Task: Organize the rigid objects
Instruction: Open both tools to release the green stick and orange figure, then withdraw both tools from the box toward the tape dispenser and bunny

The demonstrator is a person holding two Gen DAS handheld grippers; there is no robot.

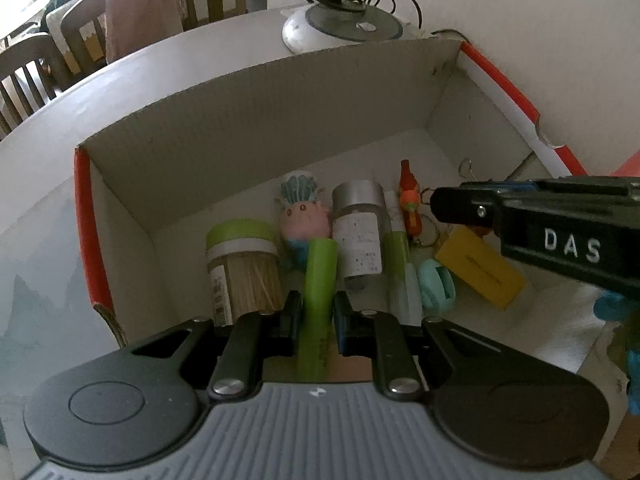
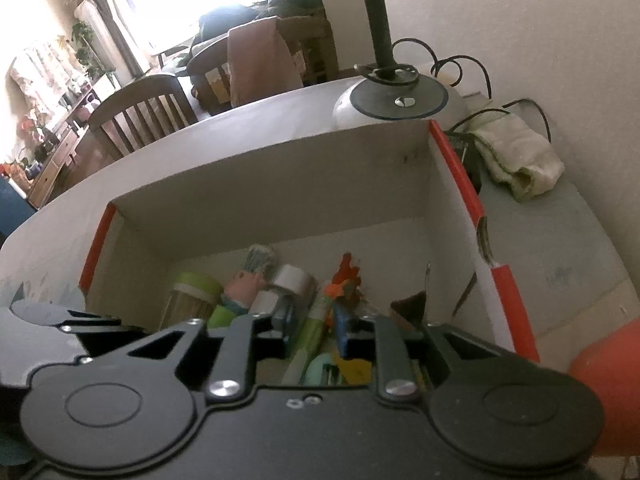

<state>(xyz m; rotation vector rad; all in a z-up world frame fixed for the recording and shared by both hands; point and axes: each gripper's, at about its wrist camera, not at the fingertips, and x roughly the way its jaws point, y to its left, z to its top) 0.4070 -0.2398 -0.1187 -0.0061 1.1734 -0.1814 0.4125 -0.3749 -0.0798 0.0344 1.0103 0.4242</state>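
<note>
An open cardboard box (image 1: 256, 128) with red edges stands on the white table. On its floor lie a green-lidded toothpick jar (image 1: 240, 268), a pink plush figure (image 1: 304, 220), a silver-capped clear bottle (image 1: 358, 232), an orange-red keychain toy (image 1: 410, 200), a teal piece (image 1: 436, 286) and a yellow block (image 1: 480, 268). My left gripper (image 1: 318, 304) is shut on a green stick (image 1: 320, 264) just above these things. My right gripper (image 2: 314, 332) hangs over the box's right half with its jaws apart; its tip (image 1: 438, 204) is beside the keychain toy (image 2: 344, 280).
A lamp base (image 1: 340, 26) with a black cable stands behind the box. A folded pale cloth (image 2: 516, 160) lies right of the box. Wooden chairs (image 1: 32, 76) stand beyond the table's far edge. Something orange (image 2: 600, 380) sits near the box's right front corner.
</note>
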